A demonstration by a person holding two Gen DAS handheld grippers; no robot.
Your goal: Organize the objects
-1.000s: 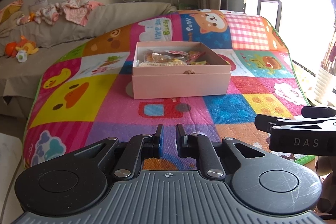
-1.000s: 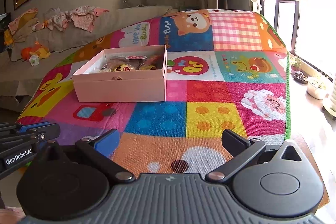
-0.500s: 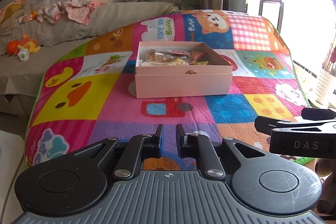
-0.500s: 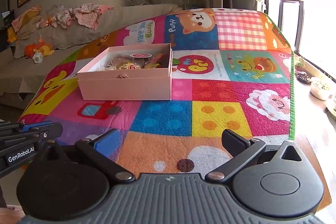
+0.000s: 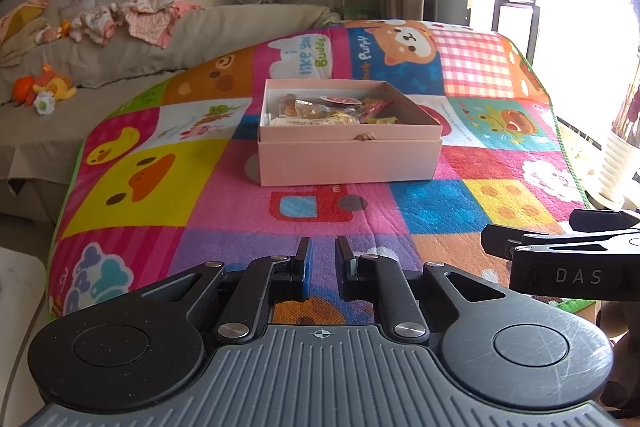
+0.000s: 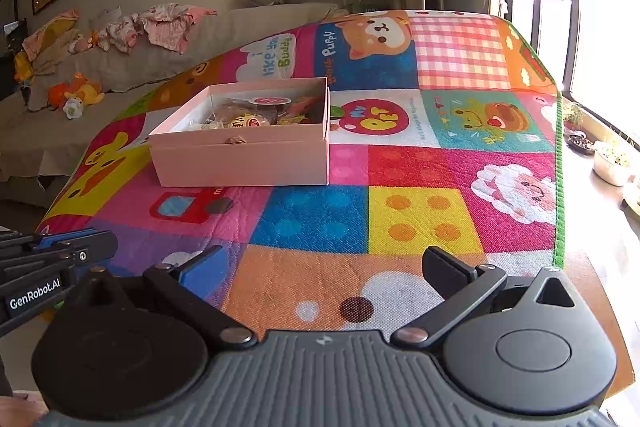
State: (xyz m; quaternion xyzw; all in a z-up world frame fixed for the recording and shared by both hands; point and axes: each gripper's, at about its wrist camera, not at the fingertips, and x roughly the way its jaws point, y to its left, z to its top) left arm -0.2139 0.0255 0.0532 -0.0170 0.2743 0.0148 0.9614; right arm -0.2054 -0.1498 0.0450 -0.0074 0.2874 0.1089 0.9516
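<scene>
An open pink box sits on the colourful play mat, ahead of both grippers and apart from them. Several wrapped snack packets lie inside it. My left gripper hovers over the mat's near edge, its fingers nearly together with nothing between them. In the right wrist view the pink box lies ahead to the left, with the snack packets in it. My right gripper stands wide open and empty over the mat. Each gripper shows at the edge of the other's view.
A grey sofa with loose clothes and plush toys runs behind and to the left. Plant pots stand on the floor by the bright window on the right. The mat's green edge marks the right side.
</scene>
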